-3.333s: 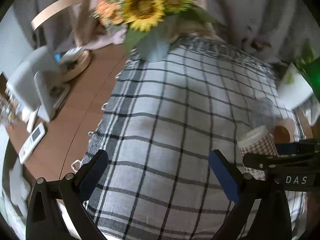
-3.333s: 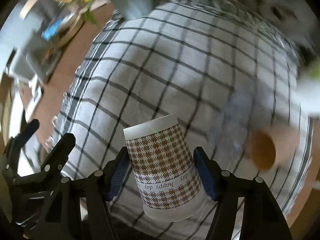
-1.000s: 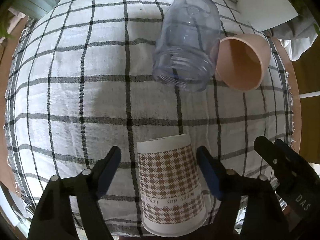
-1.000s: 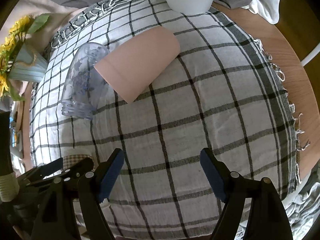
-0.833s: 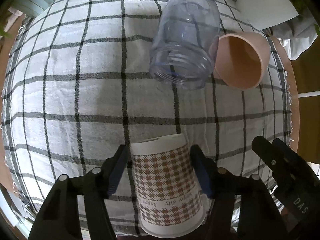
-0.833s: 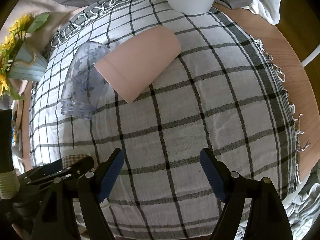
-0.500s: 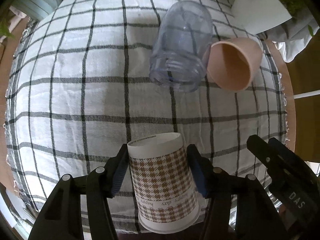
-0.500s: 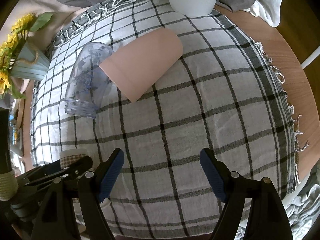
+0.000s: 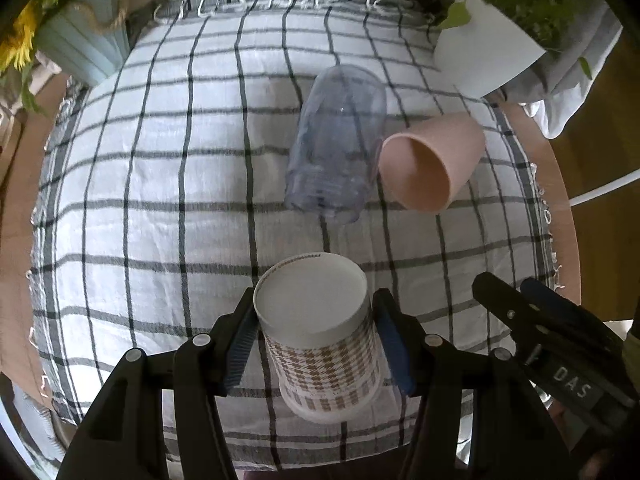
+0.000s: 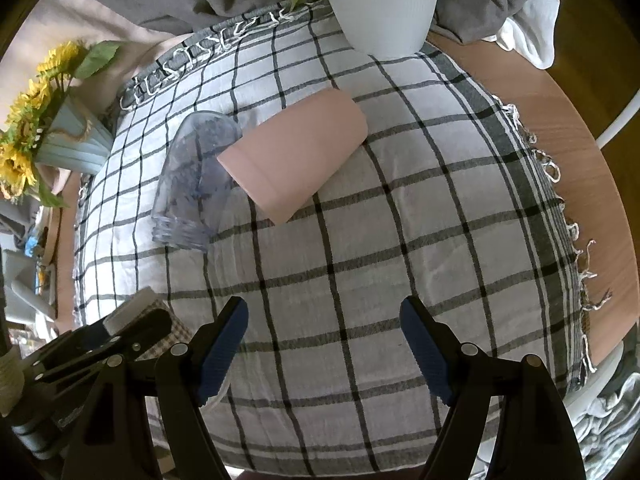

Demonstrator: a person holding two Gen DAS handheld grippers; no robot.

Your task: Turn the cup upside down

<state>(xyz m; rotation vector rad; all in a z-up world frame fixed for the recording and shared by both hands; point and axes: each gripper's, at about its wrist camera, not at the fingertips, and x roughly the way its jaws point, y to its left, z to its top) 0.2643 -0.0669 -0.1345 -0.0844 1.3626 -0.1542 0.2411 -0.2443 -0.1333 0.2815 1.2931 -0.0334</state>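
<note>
A paper cup (image 9: 320,332) with a brown houndstooth print is held between the blue pads of my left gripper (image 9: 316,344). Its flat white base faces away from me, its rim toward the camera, and it hangs above the checked cloth (image 9: 160,200). A corner of the cup (image 10: 136,312) shows at the lower left of the right wrist view behind the left gripper's black fingers (image 10: 132,332). My right gripper (image 10: 324,344) is open and empty over the cloth's near right part.
A clear plastic jar (image 9: 336,148) and a pink cup (image 9: 428,168) lie on their sides mid-cloth, touching. A white plant pot (image 9: 480,52) stands at the back right, a pale blue sunflower vase (image 9: 80,44) at the back left. The wooden table edge (image 10: 580,160) is at right.
My left gripper closed on the houndstooth cup, lifted it and tilted it so its base faces forward. My right gripper stayed open and nearly still.
</note>
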